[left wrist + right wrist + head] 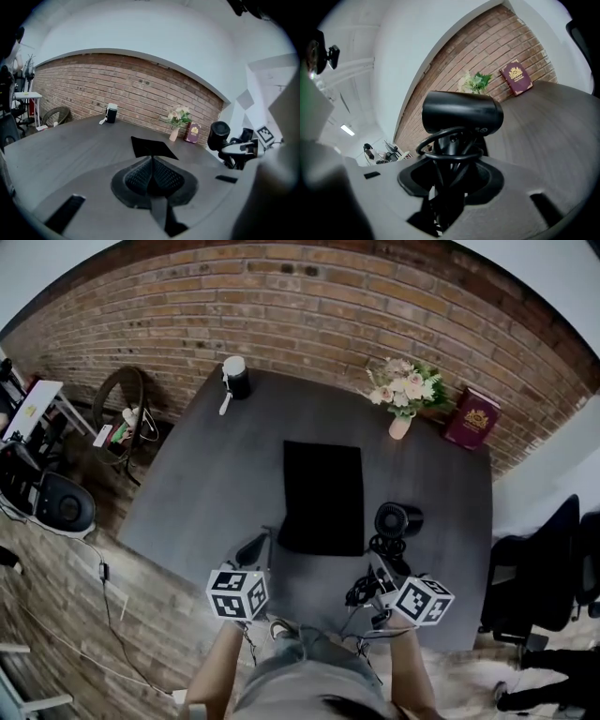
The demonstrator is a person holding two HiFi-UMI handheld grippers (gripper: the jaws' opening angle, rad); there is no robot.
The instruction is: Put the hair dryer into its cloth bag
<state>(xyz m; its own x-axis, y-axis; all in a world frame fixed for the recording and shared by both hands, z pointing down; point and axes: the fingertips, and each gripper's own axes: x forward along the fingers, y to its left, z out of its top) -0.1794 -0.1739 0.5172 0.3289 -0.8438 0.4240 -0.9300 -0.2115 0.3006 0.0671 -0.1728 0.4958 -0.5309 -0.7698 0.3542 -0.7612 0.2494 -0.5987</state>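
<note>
The black cloth bag (322, 496) lies flat in the middle of the grey table (206, 484). My left gripper (255, 547) hovers just off the bag's near left corner, jaws shut with nothing seen between them. In the left gripper view the shut left gripper (151, 161) points at the bag (152, 146). My right gripper (380, 566) is shut on the handle of the black hair dryer (397, 519), to the right of the bag. In the right gripper view the hair dryer (461, 115) stands upright in the right gripper (451, 161), its cord looped around the handle.
A black cup with a white lid (235, 377) stands at the table's far left. A vase of flowers (403, 395) and a red book (472, 416) stand by the brick wall. Black chairs (548, 559) flank the table.
</note>
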